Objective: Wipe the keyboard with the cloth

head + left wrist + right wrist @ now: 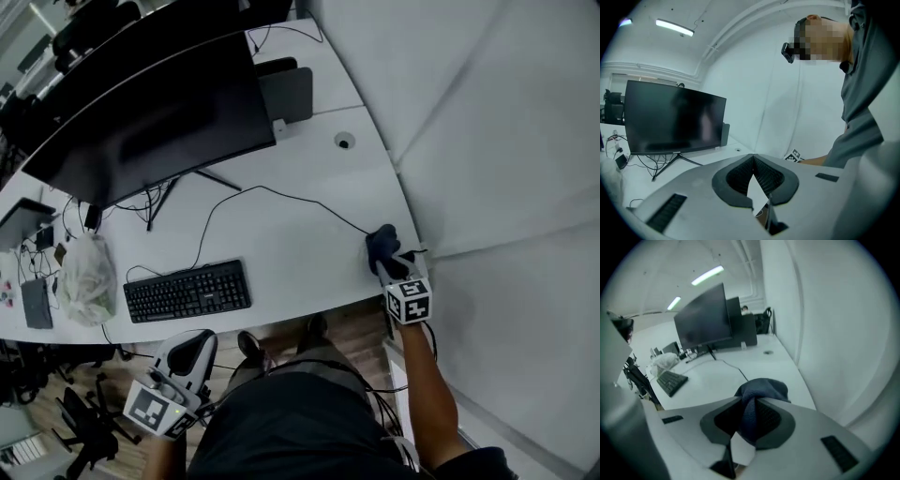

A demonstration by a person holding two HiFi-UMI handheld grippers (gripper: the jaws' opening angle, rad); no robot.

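The right hand-held gripper (749, 400) pinches a fold of the 1 dark cloth (765, 387) at the right end of the table (309, 178); the left hand-held gripper (753, 158) is pressed together on nothing; 1 keyboard (187, 291) lies well apart; the bunched cloth could slip free or snag the 1 cable (281, 195) beside it.
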